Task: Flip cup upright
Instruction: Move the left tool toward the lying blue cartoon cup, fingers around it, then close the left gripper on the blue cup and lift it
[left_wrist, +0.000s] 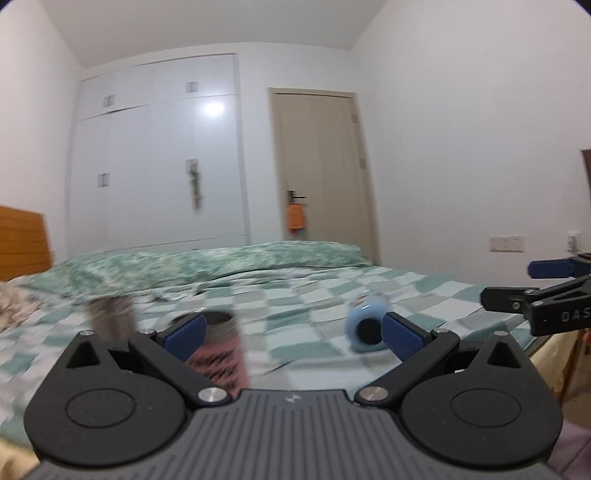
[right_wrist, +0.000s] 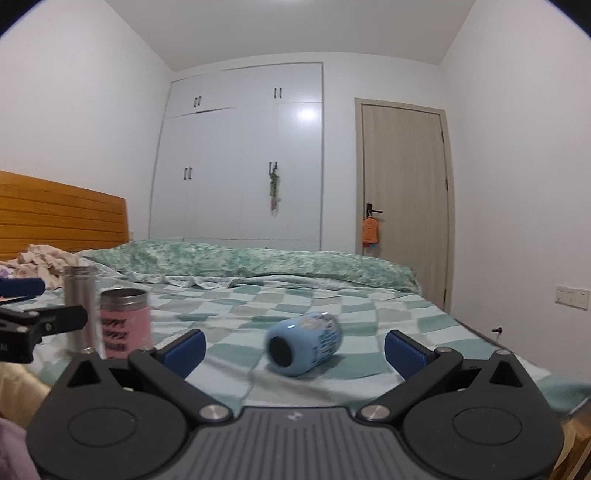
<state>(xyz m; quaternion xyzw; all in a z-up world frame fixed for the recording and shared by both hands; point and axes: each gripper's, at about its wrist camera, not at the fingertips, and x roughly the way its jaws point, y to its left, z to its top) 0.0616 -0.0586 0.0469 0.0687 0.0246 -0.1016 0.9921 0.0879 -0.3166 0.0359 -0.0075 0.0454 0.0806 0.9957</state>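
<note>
A light blue cup lies on its side on the checked bedsheet, its dark opening turned toward me. It lies just ahead of my right gripper, which is open and empty, the cup between the lines of its two blue pads. In the left wrist view the same cup lies by the right pad of my left gripper, which is open and empty. The right gripper shows at that view's right edge.
A pink cup stands upright at the left with a steel flask behind it; both show blurred in the left wrist view, the pink cup close to the left pad. A green duvet lies across the bed's far side. The bed edge drops off at the right.
</note>
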